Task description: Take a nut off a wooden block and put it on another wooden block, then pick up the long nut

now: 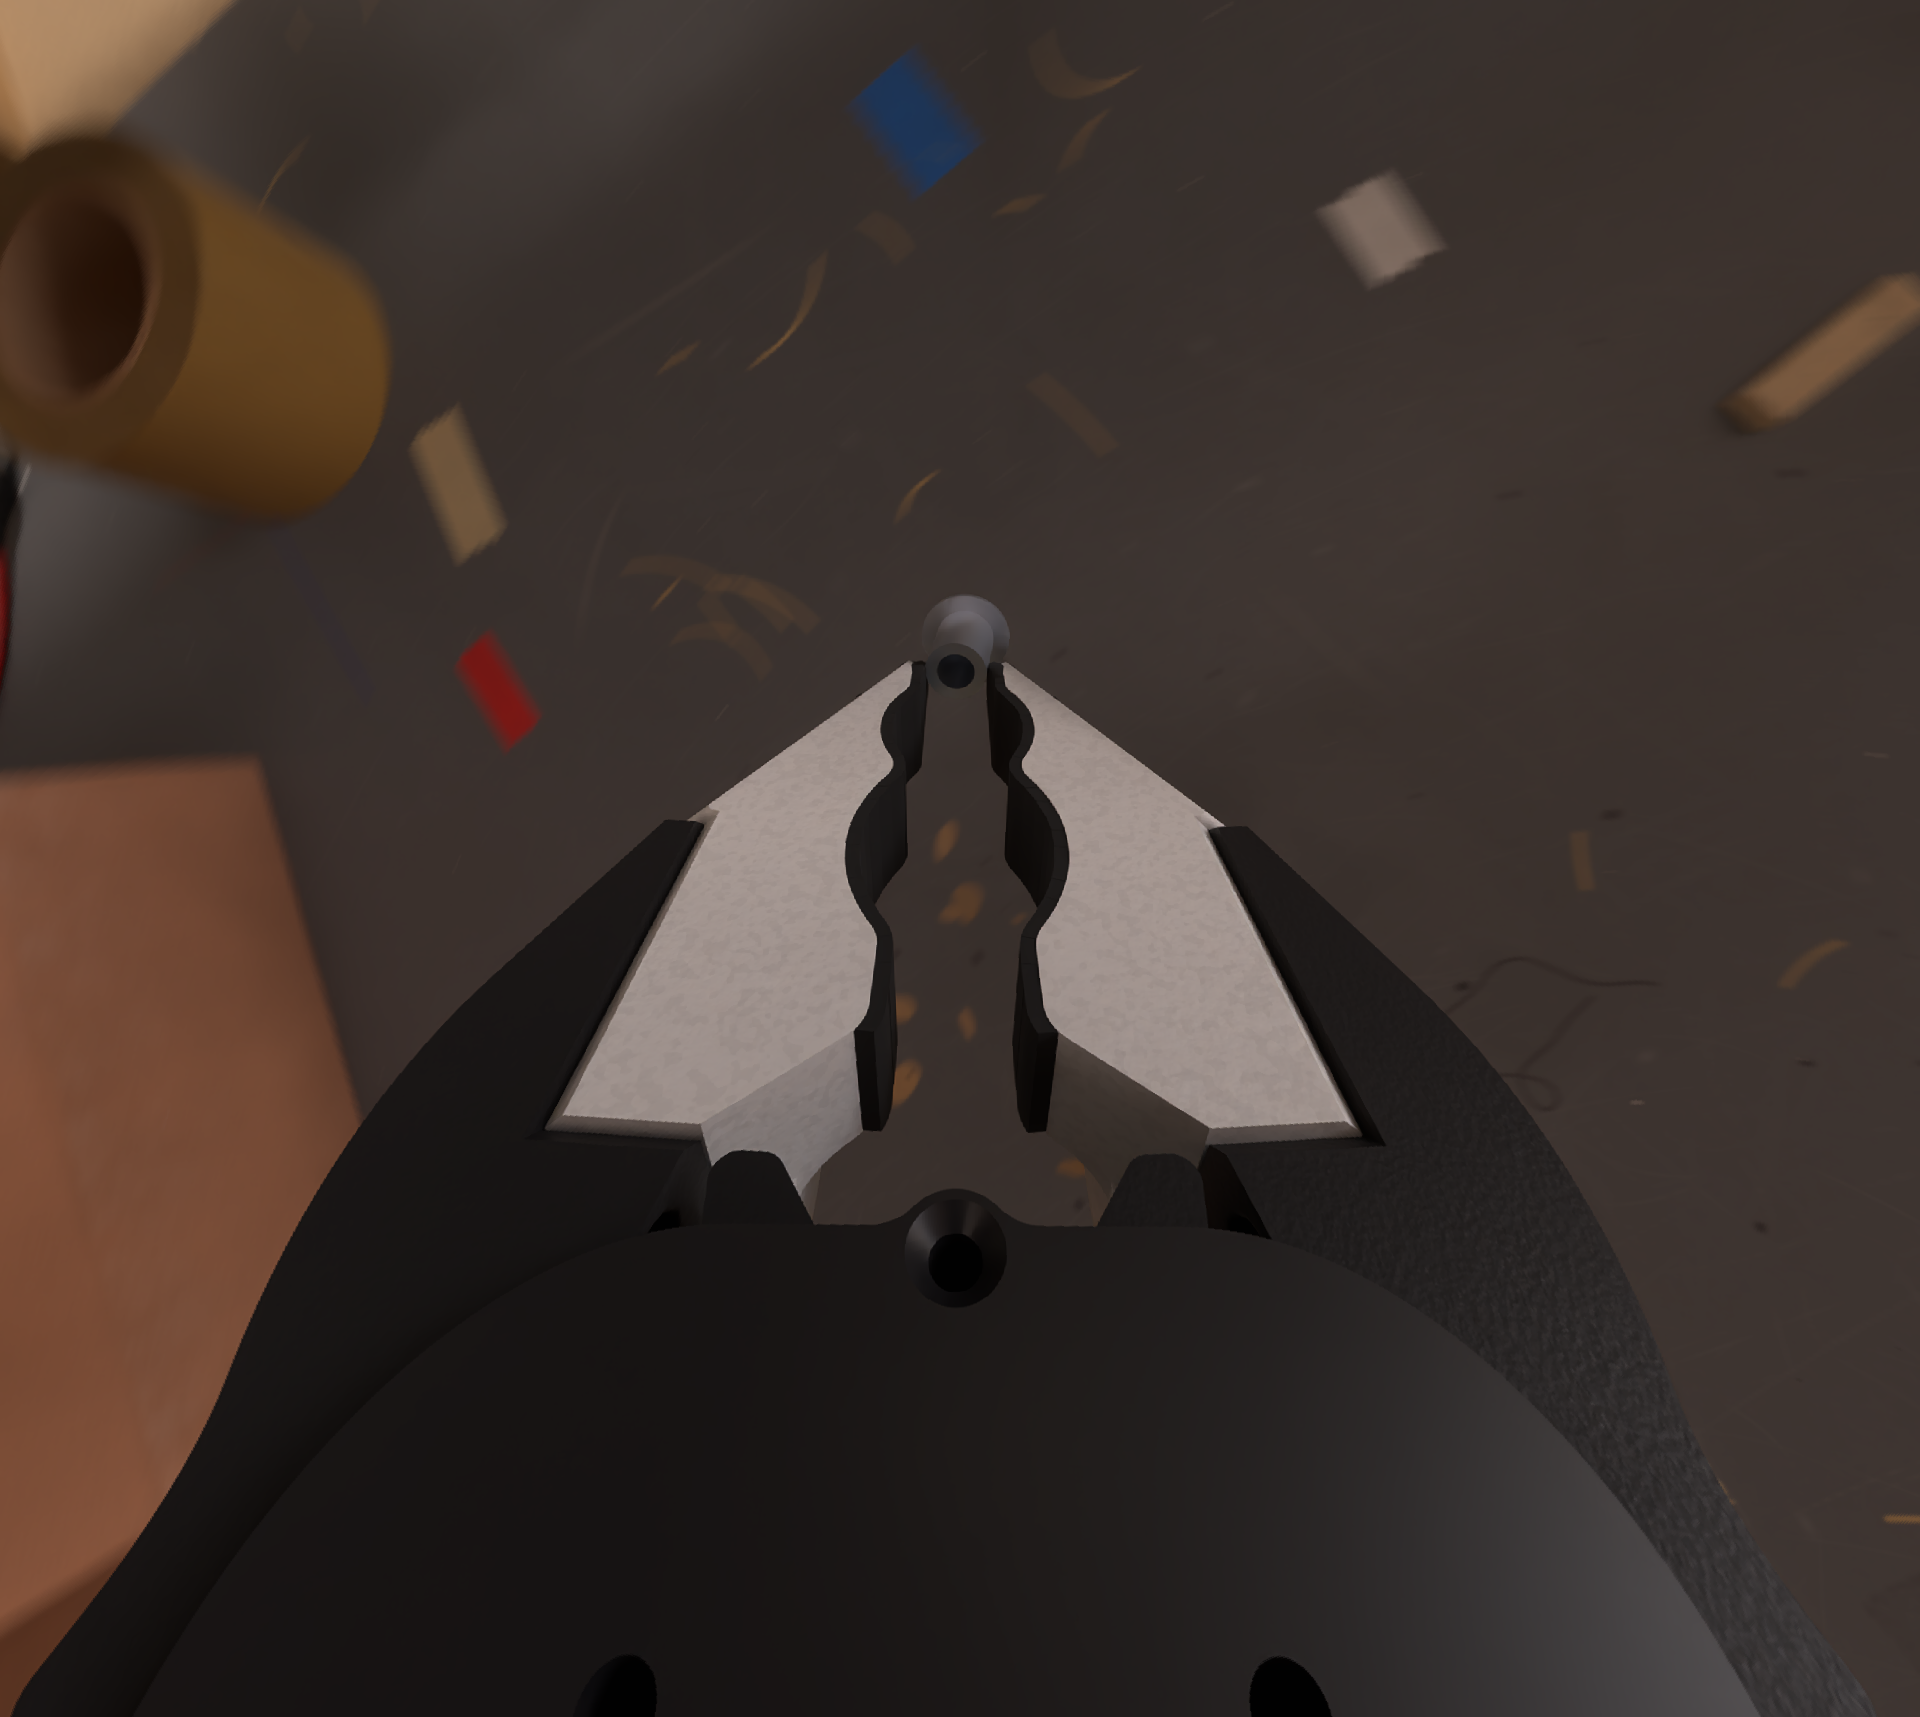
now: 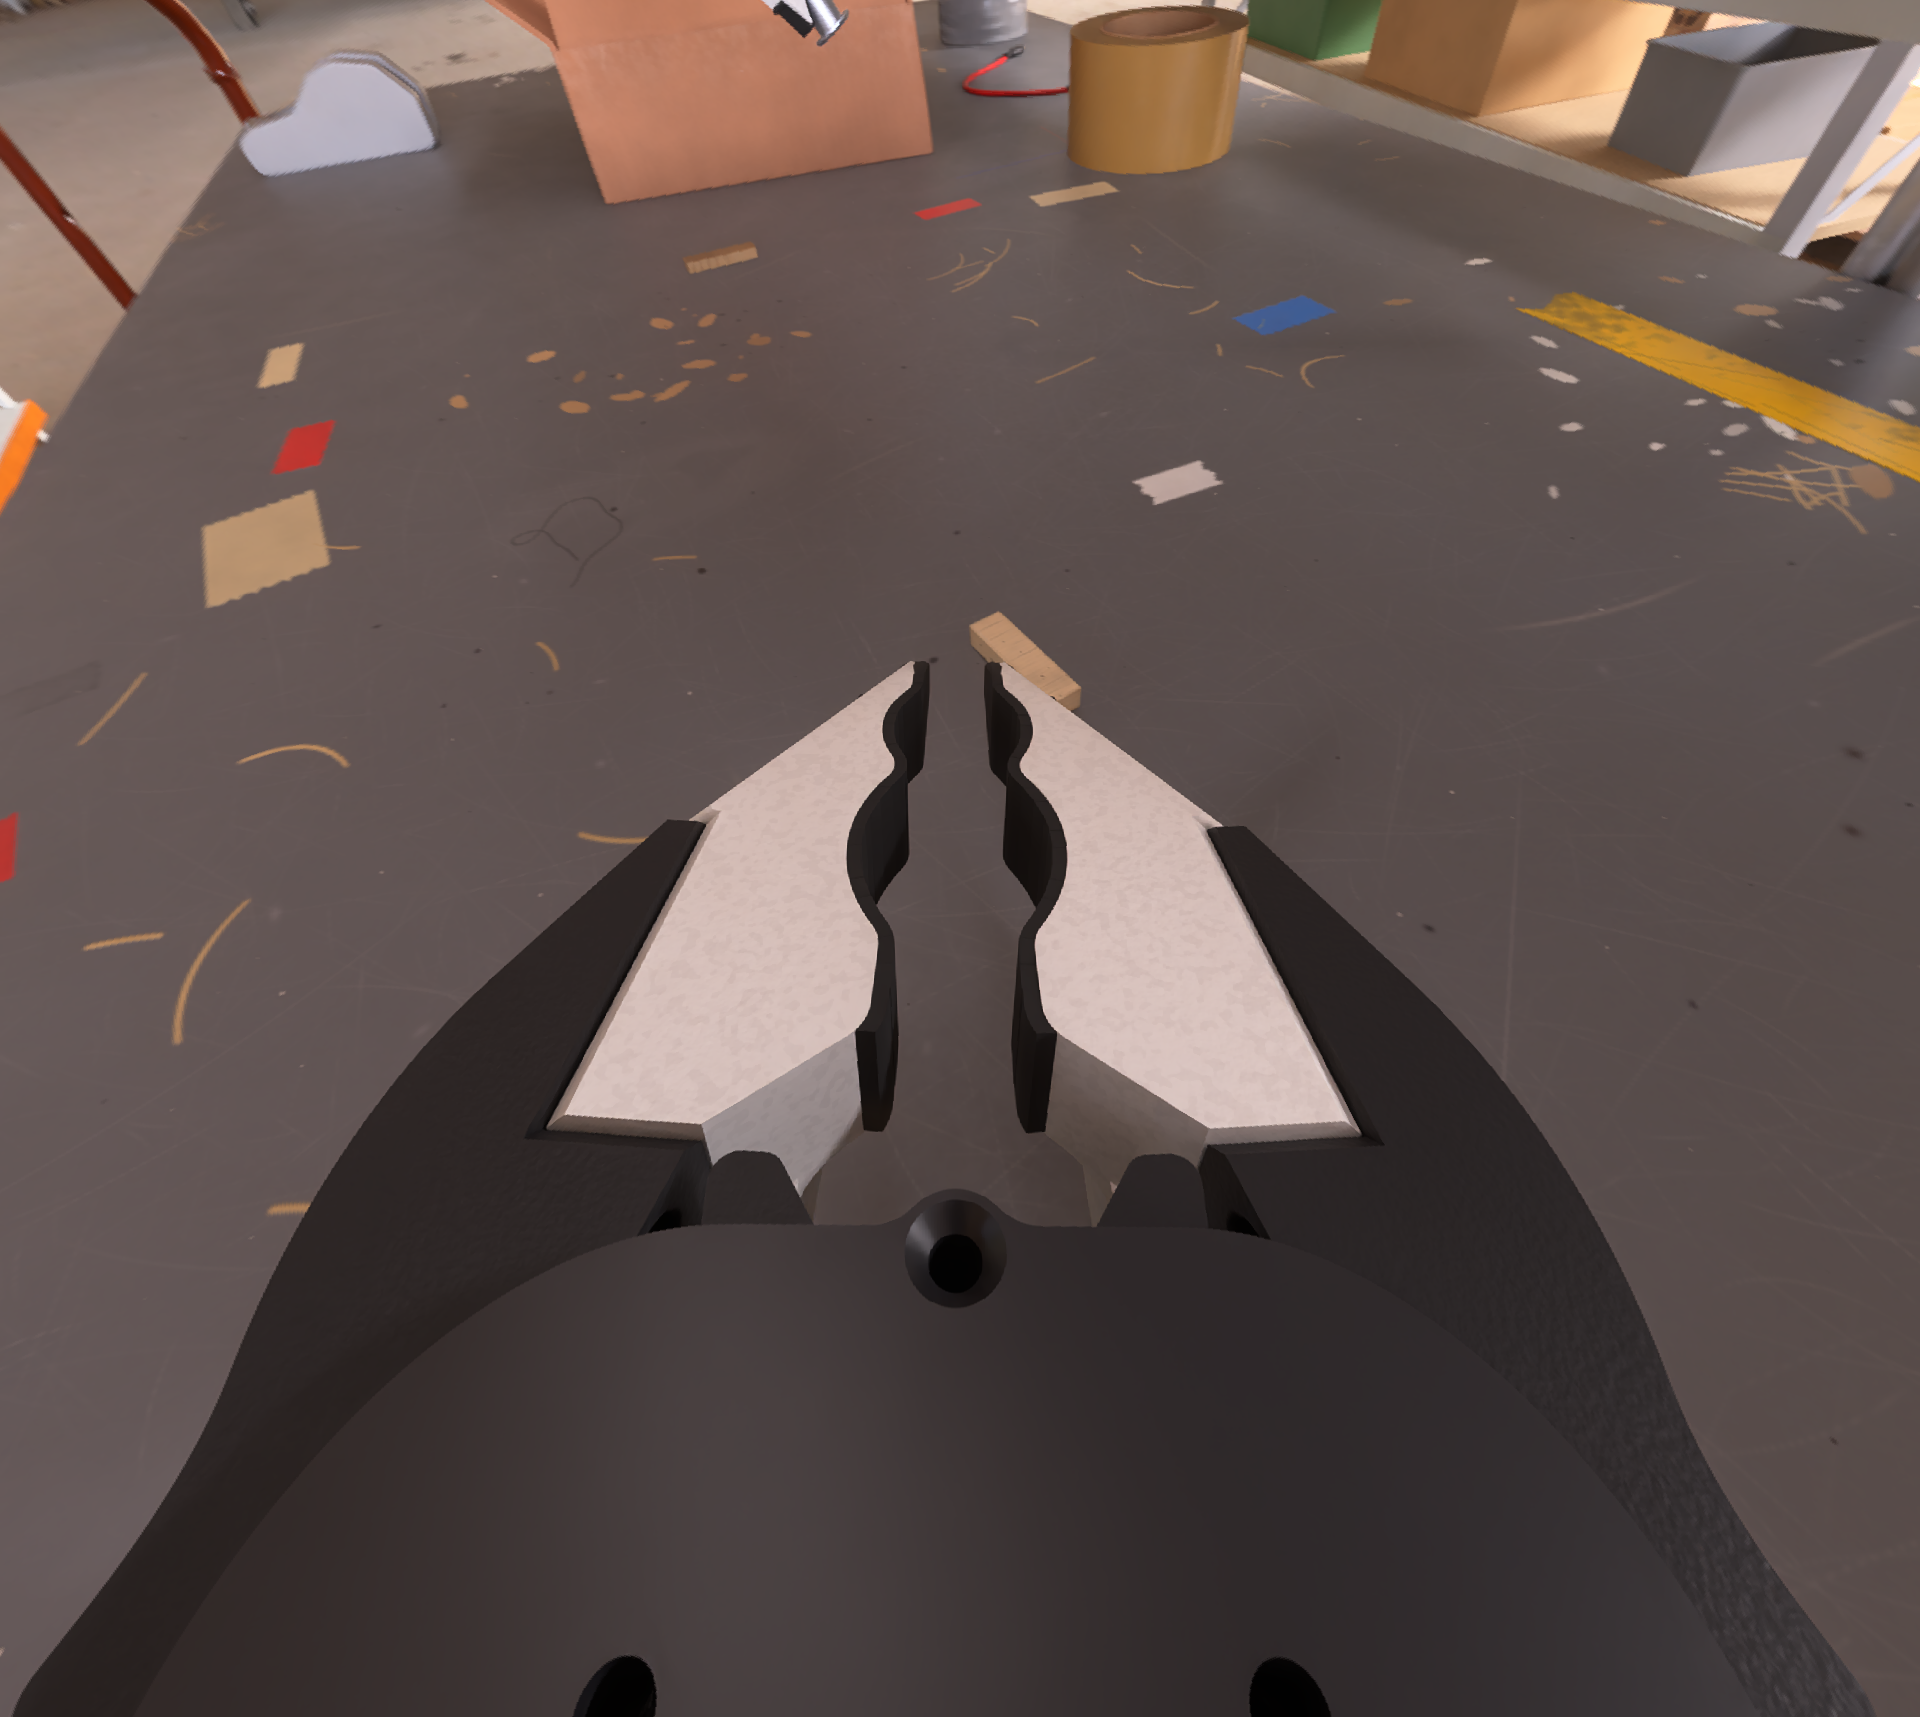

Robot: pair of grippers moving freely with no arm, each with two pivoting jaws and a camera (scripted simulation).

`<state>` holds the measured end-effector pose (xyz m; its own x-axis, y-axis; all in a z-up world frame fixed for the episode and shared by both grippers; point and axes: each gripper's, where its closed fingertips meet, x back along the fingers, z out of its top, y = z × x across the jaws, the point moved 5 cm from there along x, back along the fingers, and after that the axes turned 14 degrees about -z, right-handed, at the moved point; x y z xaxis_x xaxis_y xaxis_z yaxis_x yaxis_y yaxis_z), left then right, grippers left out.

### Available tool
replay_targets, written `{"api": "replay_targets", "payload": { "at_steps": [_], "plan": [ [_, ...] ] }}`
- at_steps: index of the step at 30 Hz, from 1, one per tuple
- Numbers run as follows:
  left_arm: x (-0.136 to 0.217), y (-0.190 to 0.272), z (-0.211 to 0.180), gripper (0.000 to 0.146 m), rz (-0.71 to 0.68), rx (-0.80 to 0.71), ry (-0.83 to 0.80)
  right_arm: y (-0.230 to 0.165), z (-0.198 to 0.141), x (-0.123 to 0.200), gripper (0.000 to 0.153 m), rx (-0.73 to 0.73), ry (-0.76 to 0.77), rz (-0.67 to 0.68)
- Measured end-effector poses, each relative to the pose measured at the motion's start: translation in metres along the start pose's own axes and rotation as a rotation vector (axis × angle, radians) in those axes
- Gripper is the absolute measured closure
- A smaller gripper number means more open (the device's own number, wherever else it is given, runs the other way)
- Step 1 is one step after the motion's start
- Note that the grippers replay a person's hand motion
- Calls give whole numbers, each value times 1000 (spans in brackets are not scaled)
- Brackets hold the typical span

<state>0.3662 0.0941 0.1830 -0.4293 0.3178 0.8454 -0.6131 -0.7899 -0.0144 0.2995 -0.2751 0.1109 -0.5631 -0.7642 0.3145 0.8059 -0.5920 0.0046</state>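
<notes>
My left gripper (image 1: 956, 680) is shut on the long nut (image 1: 961, 644), a grey metal sleeve with a flange, pinched at the fingertips and held high above the dark table (image 1: 1351, 732). The right wrist view shows that gripper (image 2: 802, 13) at the top, with the long nut (image 2: 826, 10) sticking out of its tips in front of a cardboard box. My right gripper (image 2: 956, 680) hangs low over the table, jaws a narrow gap apart, empty. A wooden block (image 2: 1023, 661) lies just past its right fingertip; another (image 2: 720, 257) lies farther off. No other nut shows.
An open cardboard box (image 2: 748, 67) and a brown tape roll (image 2: 1153, 88) stand at the table's far end, with a grey tape roll (image 2: 982, 5) and a red cable (image 2: 1008, 78) behind. A grey cloud-shaped piece (image 2: 343, 119) sits far left. Coloured patches and shavings dot the table.
</notes>
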Motion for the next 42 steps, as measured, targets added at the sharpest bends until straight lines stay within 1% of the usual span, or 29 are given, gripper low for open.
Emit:
{"api": "replay_targets", "payload": {
  "at_steps": [3, 6, 9, 13, 16, 23, 26, 29, 32, 33, 37, 42],
  "plan": [
    [-16, 43, 27, 135, -102, -142, 43, 2, -1, -1, 142, 8, -2, -26],
    [-34, 78, 43, 135, -178, -257, 57, 5, -1, 0, 142, 10, 0, -46],
    [-57, 112, 50, 135, -299, -340, 49, 8, -2, 1, 142, 26, -6, -71],
    [-90, 147, 51, 135, -399, -442, -2, 11, -2, 0, 143, 52, -22, -99],
    [-112, 165, 50, 135, -456, -503, -55, 11, -2, -1, 143, 60, -27, -106],
    [-153, 183, 53, 135, -511, -601, -174, 8, -3, -1, 143, 78, -38, -122],
    [-165, 189, 55, 135, -518, -631, -216, 9, -2, 0, 136, 79, -36, -130],
    [-173, 193, 56, 139, -507, -659, -256, 10, -2, 2, 126, 77, -30, -139],
    [-177, 195, 56, 115, -504, -674, -273, 12, -3, 5, 122, 67, -26, -144],
    [-177, 196, 57, 112, -504, -675, -272, 12, -3, 5, 122, 63, -26, -144],
    [-170, 195, 60, 109, -499, -673, -256, 13, -5, 5, 122, 59, -30, -142],
    [-146, 189, 66, 110, -508, -620, -120, 14, -6, 5, 122, 61, -40, -147]
  ]
}}
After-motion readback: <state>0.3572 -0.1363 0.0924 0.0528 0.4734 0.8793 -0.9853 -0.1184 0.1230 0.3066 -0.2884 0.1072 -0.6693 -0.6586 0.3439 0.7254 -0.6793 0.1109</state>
